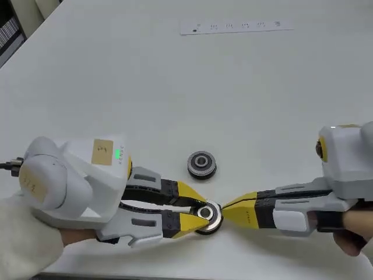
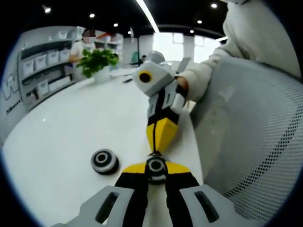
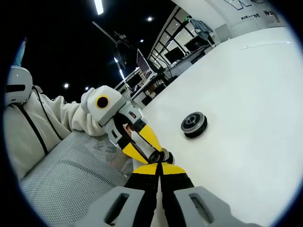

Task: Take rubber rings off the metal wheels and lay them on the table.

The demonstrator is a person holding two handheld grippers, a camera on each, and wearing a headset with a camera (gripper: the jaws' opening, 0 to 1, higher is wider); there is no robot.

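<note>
The left gripper (image 1: pixel 201 213) pinches a metal wheel (image 1: pixel 211 218) on the white table (image 1: pixel 175 87). The right gripper (image 1: pixel 227 207), jaws pressed together, touches that wheel's opposite rim. Just beyond that wheel a second wheel (image 1: pixel 201 164) lies flat, its rubber ring (image 1: pixel 191 165) still on.

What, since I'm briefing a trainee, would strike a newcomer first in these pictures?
Two yellow-tipped grippers meet nose to nose at the near edge of the table: the left gripper clamps a metal wheel, the right gripper points its closed jaws at its rim. A second wheel lies flat beyond them.
</note>
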